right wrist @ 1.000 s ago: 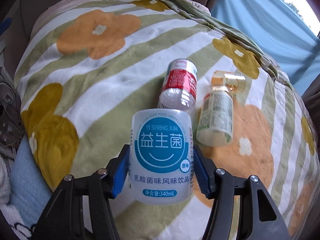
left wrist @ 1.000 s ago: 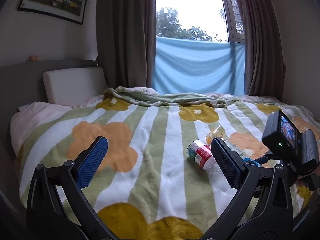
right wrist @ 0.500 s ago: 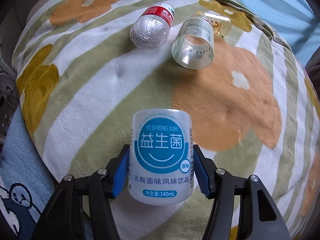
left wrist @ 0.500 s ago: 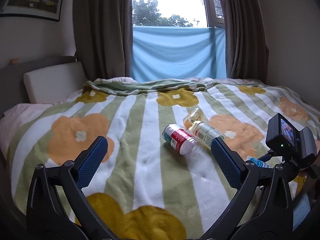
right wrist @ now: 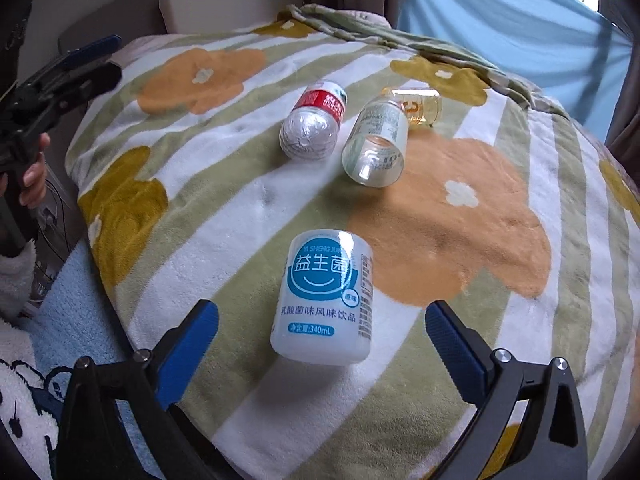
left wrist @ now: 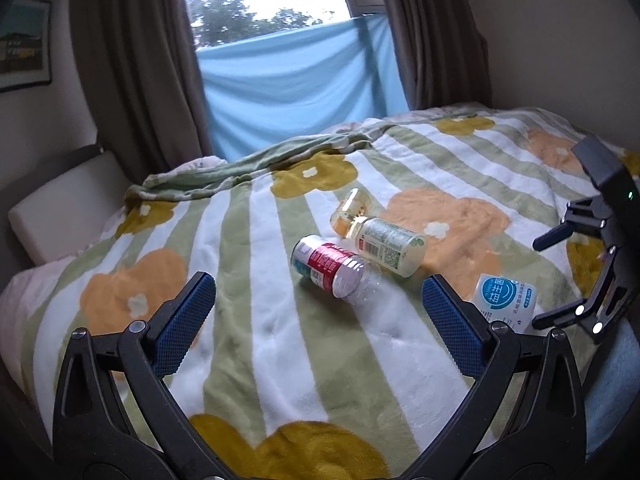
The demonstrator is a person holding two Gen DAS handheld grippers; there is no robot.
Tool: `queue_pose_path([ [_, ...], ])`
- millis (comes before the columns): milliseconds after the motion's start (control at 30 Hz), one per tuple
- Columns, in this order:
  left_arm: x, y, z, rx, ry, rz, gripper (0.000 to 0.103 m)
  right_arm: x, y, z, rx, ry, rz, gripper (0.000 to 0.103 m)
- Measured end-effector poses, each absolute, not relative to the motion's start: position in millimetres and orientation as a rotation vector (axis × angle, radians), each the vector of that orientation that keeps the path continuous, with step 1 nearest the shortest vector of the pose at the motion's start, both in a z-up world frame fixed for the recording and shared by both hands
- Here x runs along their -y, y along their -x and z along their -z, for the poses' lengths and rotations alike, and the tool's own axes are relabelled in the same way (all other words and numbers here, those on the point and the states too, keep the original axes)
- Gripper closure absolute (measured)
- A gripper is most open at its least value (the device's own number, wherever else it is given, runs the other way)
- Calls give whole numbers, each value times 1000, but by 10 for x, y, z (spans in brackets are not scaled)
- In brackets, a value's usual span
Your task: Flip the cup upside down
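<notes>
Between the spread blue pads of the right gripper (right wrist: pixel 322 344), at 12 o'clock from its fingertips, the white cup (right wrist: pixel 325 299) with a blue round label is seen standing on the flowered blanket (right wrist: pixel 460 240), touched by neither pad; the jaws are released and wide apart. From the left wrist view the same cup (left wrist: pixel 505 300) is found at 3 o'clock, just beside the right finger of the left gripper (left wrist: pixel 320 320), whose jaws are likewise released and hold nothing. One cup is counted. Two bottles are counted, both lying on their sides at 12 o'clock beyond the cup: a red-labelled bottle (right wrist: pixel 314 120) and a pale-labelled bottle (right wrist: pixel 378 144), close beside each other; whether they touch cannot be told. One small amber jar (right wrist: pixel 416 106) is seen just behind the pale-labelled bottle. At 9 o'clock in the right wrist view, a hand (right wrist: pixel 34 172) is seen on the left gripper's handle.
</notes>
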State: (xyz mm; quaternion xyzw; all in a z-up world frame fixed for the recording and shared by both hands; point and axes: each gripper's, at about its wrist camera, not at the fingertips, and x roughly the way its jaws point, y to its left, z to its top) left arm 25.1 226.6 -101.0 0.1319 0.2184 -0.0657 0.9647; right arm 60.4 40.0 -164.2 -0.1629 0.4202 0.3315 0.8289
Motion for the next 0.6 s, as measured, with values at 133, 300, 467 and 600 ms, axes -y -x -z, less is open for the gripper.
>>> queue_pose_path([
  [133,-2010,-374,982,-430,-427,279,0,-153,-472,1465,-841,300,-655,0],
  [300,-1556,-456,1078,-433,-673,574,0,164,-325,1311,-765,221,-600,0],
  [467,-1030,-459,1412,-408,-1081,725,0,438,-160,1308,-687,126,-562,0],
  [600,-760,-401,1658,-398,-1339,873,0,601,-49,1374,-658,93,-507,0],
])
